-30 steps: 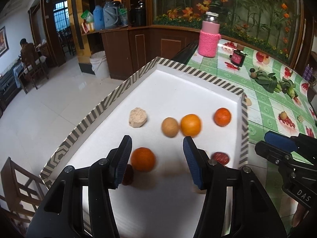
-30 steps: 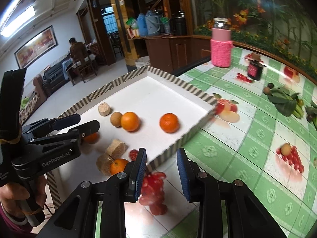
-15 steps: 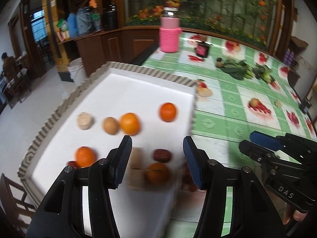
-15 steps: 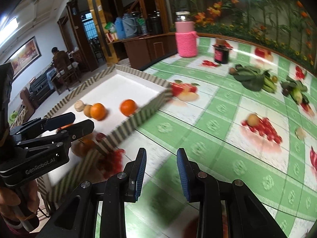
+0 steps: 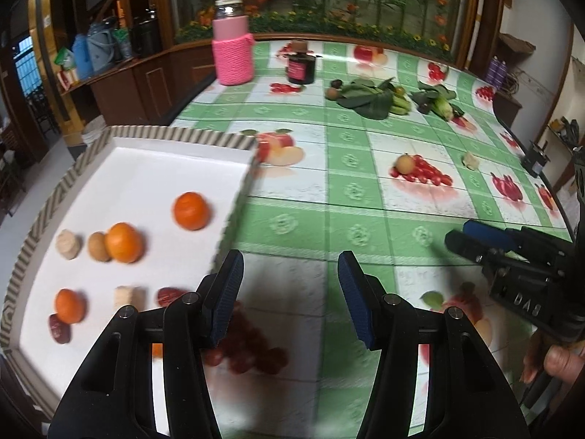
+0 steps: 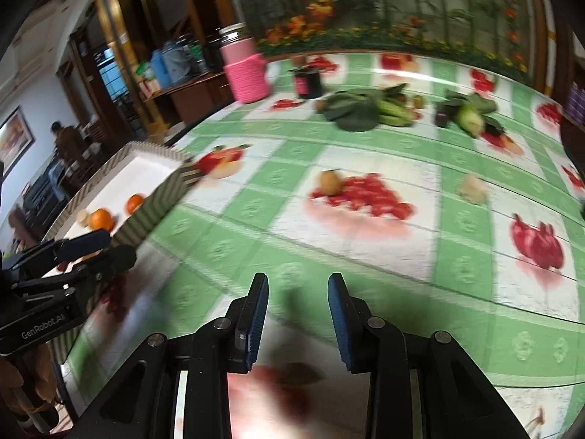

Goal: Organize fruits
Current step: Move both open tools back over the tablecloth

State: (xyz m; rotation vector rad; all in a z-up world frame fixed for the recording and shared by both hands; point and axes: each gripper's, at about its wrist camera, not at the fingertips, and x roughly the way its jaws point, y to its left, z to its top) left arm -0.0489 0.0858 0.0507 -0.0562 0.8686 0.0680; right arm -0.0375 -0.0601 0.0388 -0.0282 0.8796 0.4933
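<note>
Pink knitted jar, dark bottle, leafy greens on green tablecloth

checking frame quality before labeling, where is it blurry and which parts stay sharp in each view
Left wrist view: tongs crisp, oranges in the tray smeared, far pink jar fairly clear. Right wrist view: heavier motion blur across the tablecloth and vegetables; only its tongs sharp. Both bend at the edges.

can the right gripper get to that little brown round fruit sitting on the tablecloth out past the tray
Probably yes. The right gripper is empty, jaws apart and just been opening, and it faces the small brown fruit across bare tablecloth. Nothing stands between them; the tray and left gripper sit off to the side.
</note>
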